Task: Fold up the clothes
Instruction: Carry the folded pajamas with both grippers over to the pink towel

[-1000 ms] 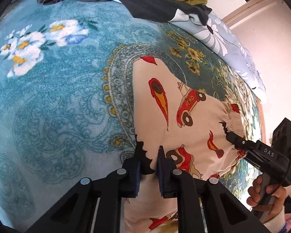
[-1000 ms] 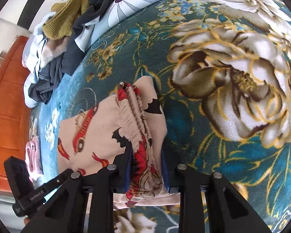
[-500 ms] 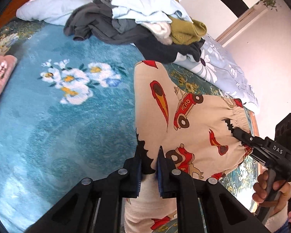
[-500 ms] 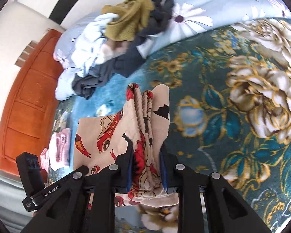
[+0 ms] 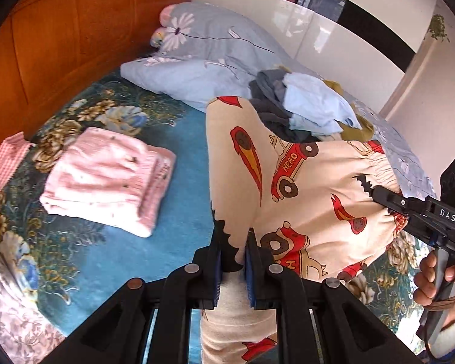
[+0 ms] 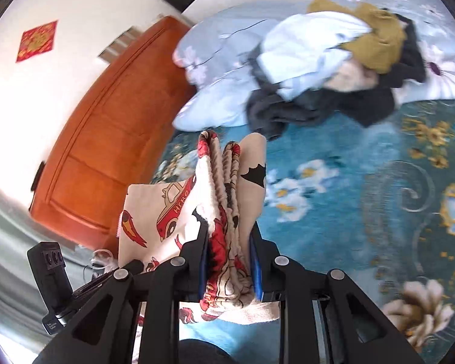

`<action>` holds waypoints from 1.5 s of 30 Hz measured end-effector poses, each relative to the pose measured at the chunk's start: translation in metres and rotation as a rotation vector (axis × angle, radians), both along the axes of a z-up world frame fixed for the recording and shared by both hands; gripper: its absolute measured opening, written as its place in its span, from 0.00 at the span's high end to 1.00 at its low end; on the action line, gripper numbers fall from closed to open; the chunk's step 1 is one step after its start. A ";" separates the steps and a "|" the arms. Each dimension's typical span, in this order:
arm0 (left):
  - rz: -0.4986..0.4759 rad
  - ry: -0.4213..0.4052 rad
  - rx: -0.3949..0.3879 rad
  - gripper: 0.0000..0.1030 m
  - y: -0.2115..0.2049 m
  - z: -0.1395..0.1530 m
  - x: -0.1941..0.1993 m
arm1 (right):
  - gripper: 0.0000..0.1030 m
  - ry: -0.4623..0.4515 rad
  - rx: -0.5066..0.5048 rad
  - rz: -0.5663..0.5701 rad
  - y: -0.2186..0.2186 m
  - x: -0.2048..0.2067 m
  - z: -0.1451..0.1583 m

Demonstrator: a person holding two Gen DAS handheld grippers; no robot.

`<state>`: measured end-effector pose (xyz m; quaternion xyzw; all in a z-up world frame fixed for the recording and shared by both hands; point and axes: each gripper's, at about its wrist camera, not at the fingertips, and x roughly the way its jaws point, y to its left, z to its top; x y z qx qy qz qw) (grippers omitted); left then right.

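Observation:
Cream trousers printed with red cars and flames (image 5: 291, 188) hang lifted above the bed, stretched between both grippers. My left gripper (image 5: 232, 253) is shut on one edge of the cloth. In the right wrist view my right gripper (image 6: 229, 245) is shut on the bunched elastic waistband (image 6: 227, 176) of the same trousers (image 6: 154, 209). The right gripper (image 5: 379, 192) also shows in the left wrist view, biting the waistband, with a hand (image 5: 436, 279) on its handle. The left gripper body (image 6: 53, 276) appears low on the left in the right wrist view.
A folded pink garment (image 5: 109, 176) lies on the blue floral bedspread (image 5: 121, 257). A heap of unfolded clothes (image 5: 303, 109) rests against pale blue pillows (image 5: 203, 57). An orange wooden headboard (image 5: 60, 36) stands behind. A pink checked cloth (image 5: 9, 160) sits at the left.
Both grippers have risen with the trousers, lifting them off the bedspread. The views swung up, so the headboard, pillows and the folded pink garment came into sight.

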<state>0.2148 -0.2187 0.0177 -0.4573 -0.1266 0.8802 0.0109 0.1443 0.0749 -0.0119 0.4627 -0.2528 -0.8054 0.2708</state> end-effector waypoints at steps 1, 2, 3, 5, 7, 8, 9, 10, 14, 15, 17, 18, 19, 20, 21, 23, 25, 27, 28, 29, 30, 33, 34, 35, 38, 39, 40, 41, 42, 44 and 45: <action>0.022 0.004 -0.007 0.86 -0.014 0.004 0.006 | 0.77 0.003 -0.003 0.023 -0.016 -0.001 0.003; 0.043 0.007 -0.009 0.87 -0.028 0.006 0.012 | 0.77 0.005 -0.008 0.047 -0.032 -0.001 0.006; 0.065 0.009 -0.010 0.87 -0.042 0.008 0.017 | 0.77 0.007 -0.013 0.070 -0.047 -0.002 0.008; 0.105 0.006 -0.008 0.87 -0.070 0.010 0.025 | 0.77 0.007 -0.020 0.115 -0.074 -0.003 0.009; 0.141 -0.001 -0.007 0.87 -0.098 0.010 0.031 | 0.76 0.000 -0.026 0.159 -0.101 -0.006 0.008; 0.152 -0.008 -0.010 0.86 -0.107 0.010 0.033 | 0.76 -0.007 -0.027 0.179 -0.115 -0.007 0.006; 0.166 -0.019 -0.015 0.86 -0.119 0.008 0.033 | 0.76 -0.016 -0.027 0.197 -0.129 -0.009 0.003; 0.176 -0.031 -0.021 0.86 -0.128 0.006 0.032 | 0.76 -0.028 -0.027 0.213 -0.141 -0.011 0.001; 0.198 -0.055 -0.020 0.86 -0.163 -0.005 0.025 | 0.76 -0.083 -0.003 0.268 -0.187 -0.025 -0.014; 0.205 -0.065 -0.019 0.86 -0.172 -0.008 0.021 | 0.76 -0.092 0.005 0.281 -0.198 -0.029 -0.017; 0.213 -0.087 -0.019 0.86 -0.188 -0.017 0.010 | 0.76 -0.104 0.010 0.302 -0.216 -0.039 -0.022; 0.216 -0.100 -0.019 0.86 -0.196 -0.022 0.004 | 0.76 -0.109 0.011 0.312 -0.224 -0.042 -0.024; 0.222 -0.115 -0.013 0.86 -0.203 -0.028 -0.002 | 0.76 -0.113 0.014 0.320 -0.231 -0.046 -0.027; 0.228 -0.131 -0.008 0.86 -0.210 -0.034 -0.010 | 0.76 -0.119 0.017 0.324 -0.239 -0.051 -0.030; 0.229 -0.146 -0.011 0.86 -0.215 -0.039 -0.017 | 0.76 -0.127 0.020 0.326 -0.247 -0.057 -0.034; 0.232 -0.175 -0.017 0.86 -0.225 -0.050 -0.031 | 0.76 -0.149 0.023 0.326 -0.261 -0.069 -0.044; 0.220 -0.206 -0.028 0.86 -0.236 -0.060 -0.047 | 0.76 -0.181 0.018 0.316 -0.274 -0.080 -0.056; 0.203 -0.221 -0.043 0.86 -0.246 -0.067 -0.064 | 0.76 -0.193 0.014 0.308 -0.285 -0.090 -0.065; 0.194 -0.229 -0.051 0.86 -0.251 -0.071 -0.073 | 0.76 -0.189 0.016 0.305 -0.290 -0.095 -0.068; 0.182 -0.233 -0.066 0.86 -0.254 -0.073 -0.082 | 0.76 -0.183 0.020 0.302 -0.295 -0.099 -0.070; 0.170 -0.237 -0.081 0.86 -0.257 -0.075 -0.091 | 0.76 -0.175 0.023 0.296 -0.299 -0.104 -0.072; 0.118 -0.243 -0.135 0.86 -0.262 -0.082 -0.120 | 0.76 -0.155 0.032 0.261 -0.308 -0.116 -0.079; 0.100 -0.245 -0.154 0.86 -0.264 -0.084 -0.129 | 0.76 -0.156 0.031 0.240 -0.310 -0.119 -0.083; 0.094 -0.253 -0.158 0.86 -0.267 -0.088 -0.138 | 0.76 -0.160 0.028 0.217 -0.311 -0.121 -0.087; 0.079 -0.274 -0.168 0.86 -0.275 -0.099 -0.162 | 0.76 -0.171 0.020 0.161 -0.316 -0.124 -0.100; 0.069 -0.282 -0.174 0.86 -0.278 -0.104 -0.168 | 0.76 -0.176 0.013 0.150 -0.318 -0.123 -0.105; 0.060 -0.291 -0.181 0.86 -0.280 -0.108 -0.174 | 0.76 -0.184 0.005 0.142 -0.320 -0.123 -0.110; 0.051 -0.300 -0.186 0.86 -0.282 -0.112 -0.178 | 0.76 -0.194 -0.004 0.134 -0.321 -0.122 -0.115; 0.043 -0.309 -0.191 0.86 -0.285 -0.117 -0.182 | 0.76 -0.204 -0.012 0.124 -0.323 -0.121 -0.121; 0.042 -0.315 -0.196 0.86 -0.290 -0.125 -0.187 | 0.76 -0.240 -0.025 0.121 -0.328 -0.121 -0.135; 0.044 -0.320 -0.191 0.86 -0.292 -0.129 -0.189 | 0.76 -0.264 -0.031 0.123 -0.331 -0.121 -0.142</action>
